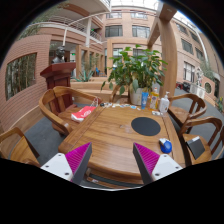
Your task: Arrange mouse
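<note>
A round black mouse pad [145,126] lies on the round wooden table [110,130], beyond my right finger. Close to the table's right rim sits a small blue and white object [166,146] that looks like the mouse, just right of my right fingertip and apart from the pad. My gripper [111,160] hovers over the near edge of the table, open. Its magenta pads [148,157] stand wide apart with nothing between them.
A red and white item [82,113] lies on the table's left side. A potted plant [135,70] and bottles [160,103] stand at the far side. Wooden chairs [55,105] ring the table; a dark flat object [195,148] rests on the right chair.
</note>
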A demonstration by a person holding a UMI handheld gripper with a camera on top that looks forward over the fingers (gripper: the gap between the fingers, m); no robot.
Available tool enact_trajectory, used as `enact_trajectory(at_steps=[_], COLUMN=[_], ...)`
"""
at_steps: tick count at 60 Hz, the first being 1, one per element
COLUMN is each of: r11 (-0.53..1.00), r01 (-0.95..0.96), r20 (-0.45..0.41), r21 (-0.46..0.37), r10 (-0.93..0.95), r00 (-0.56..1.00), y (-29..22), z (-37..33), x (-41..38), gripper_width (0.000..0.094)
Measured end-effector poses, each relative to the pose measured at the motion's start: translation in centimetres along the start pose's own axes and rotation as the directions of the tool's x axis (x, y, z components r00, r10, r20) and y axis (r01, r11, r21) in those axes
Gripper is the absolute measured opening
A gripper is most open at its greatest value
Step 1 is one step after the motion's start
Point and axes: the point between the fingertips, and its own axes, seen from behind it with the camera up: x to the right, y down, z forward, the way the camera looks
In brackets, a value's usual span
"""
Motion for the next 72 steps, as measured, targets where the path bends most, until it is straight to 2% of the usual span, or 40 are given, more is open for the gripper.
enact_trajectory(at_steps=[5,11,20,30,36,43,55,60,72], r11=[0.999,0.994,0.988,0.990,0.992,0.991,0.986,0.985,0.989], r01=[-0.006,-0.005,-0.042,-0.087,-0.098,-0.099,-0.113,-0.114,-0.083], r20=[-0.028,-0.079,-0.178,-0.288,-0.314,-0.336,-0.341,-0.309,-0.342], r21=[-0.052,-0.106,-0.146,-0.110,-0.075,-0.084,-0.119,-0.131,-0.124], r10=[0.005,-0.004,0.015,0.052,0.069,0.065,0.066,0.069,0.036], r00=[1.000,0.997,0.984,0.956,0.947,0.939,0.938,0.949,0.939], y=[2.2,7.5,11.3,11.5,10.4,10.1,10.2,10.4,10.0], z=[-0.2,3.9,6.1,9.1,11.7,15.5,20.3,21.7,22.6], x=[1.1,5.8,13.3,22.0,25.6,28.8,31.4,31.1,31.5], gripper_width=[0.0846,0.0847,0.0848,0.0845,0.0837,0.0833,0.0720,0.0570,0.0468])
